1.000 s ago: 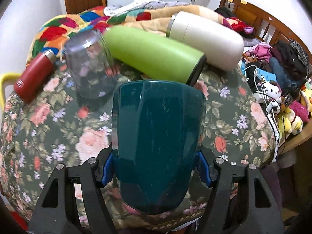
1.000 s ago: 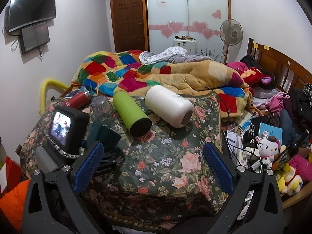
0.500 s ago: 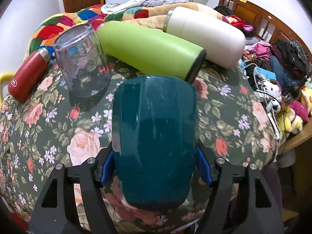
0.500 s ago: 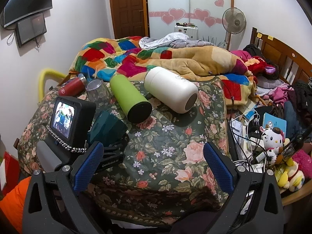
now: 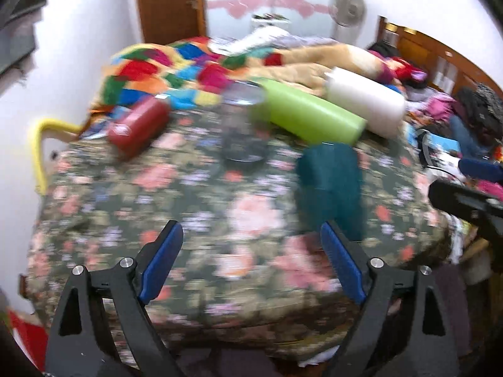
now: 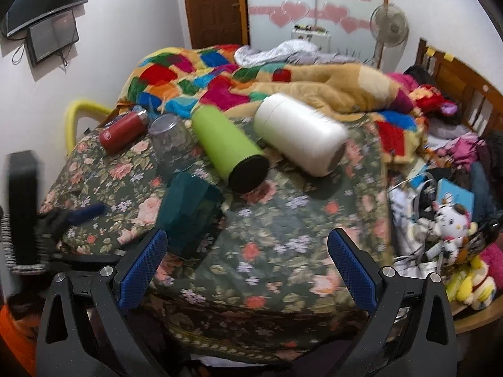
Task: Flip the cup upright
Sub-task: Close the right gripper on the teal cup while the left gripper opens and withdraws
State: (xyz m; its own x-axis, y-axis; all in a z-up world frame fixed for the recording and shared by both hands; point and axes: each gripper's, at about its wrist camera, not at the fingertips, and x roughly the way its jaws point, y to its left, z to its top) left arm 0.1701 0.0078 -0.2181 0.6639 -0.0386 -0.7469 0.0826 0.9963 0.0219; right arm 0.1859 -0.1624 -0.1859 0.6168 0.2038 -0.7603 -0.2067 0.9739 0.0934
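So my left gripper [image 5: 251,251] is spread wide with nothing in it, and the teal cup [image 6: 188,213] stands free on the flowery bedspread [image 6: 283,235], just beside that gripper's right finger. Can't tell for sure whether it's mouth up or down. Right gripper [image 6: 248,264] is wide open too, hanging off the near edge. Bit cramped behind: the green bottle [image 6: 229,154] and clear glass [image 6: 171,141] lie close, so I'd approach from the front, where there's bare bed.
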